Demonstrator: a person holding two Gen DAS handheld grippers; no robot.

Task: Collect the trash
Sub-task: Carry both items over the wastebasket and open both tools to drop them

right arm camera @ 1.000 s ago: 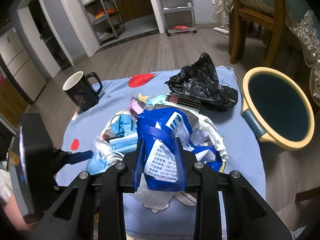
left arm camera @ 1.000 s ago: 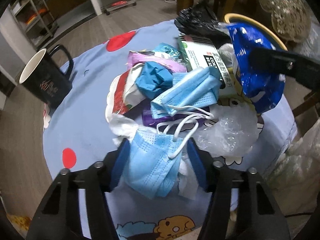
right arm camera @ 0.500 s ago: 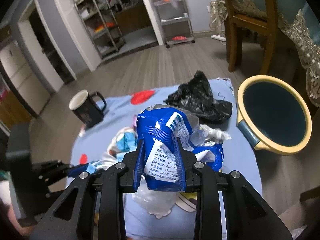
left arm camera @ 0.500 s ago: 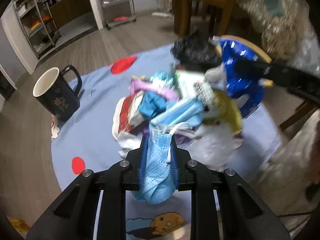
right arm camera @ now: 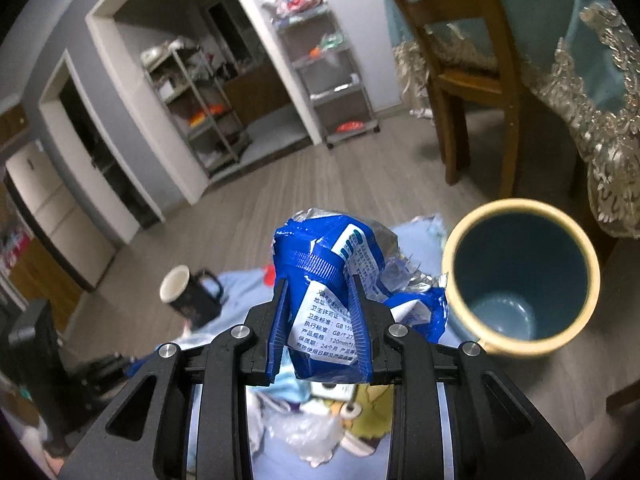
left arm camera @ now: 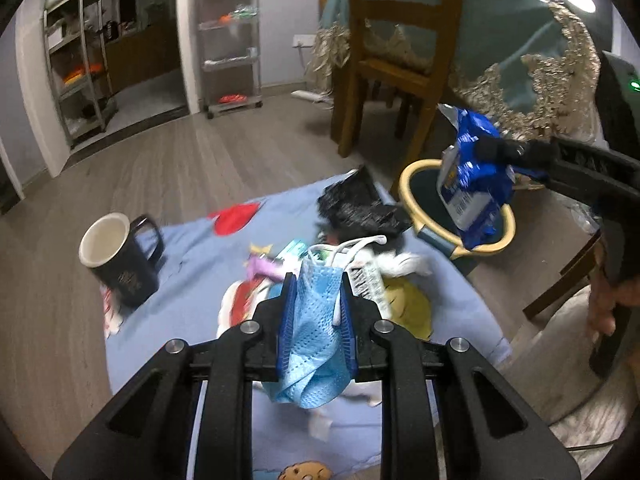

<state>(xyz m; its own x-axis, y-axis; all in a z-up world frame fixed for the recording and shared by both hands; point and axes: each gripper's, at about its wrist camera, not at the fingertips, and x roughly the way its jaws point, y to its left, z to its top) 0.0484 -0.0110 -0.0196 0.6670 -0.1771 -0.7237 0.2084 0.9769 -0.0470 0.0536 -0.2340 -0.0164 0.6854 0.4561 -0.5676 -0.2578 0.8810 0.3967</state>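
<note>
Low round table under blue cartoon cloth (left arm camera: 192,252), wood-plank floor; black mug (left arm camera: 118,258) at 9 o'clock, trash bin (right arm camera: 520,276) at 2. Left gripper (left arm camera: 316,304) clamps blue face mask (left arm camera: 314,332); right gripper (right arm camera: 320,316) clamps blue wrapper (right arm camera: 332,280) beside bin

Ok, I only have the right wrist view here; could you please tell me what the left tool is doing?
Observer: The left tool grips a blue face mask; its jaws have just been closing on it.
Operator: Thank you. Does my blue packet look lined up with the bin?
Observer: In the left wrist view the blue packet hangs across the bin's mouth, its lower end overlapping the near rim.
Operator: Is anything lying close to the bin?
Observer: Yes, a crumpled black bag lies on the cloth right beside it.
</note>
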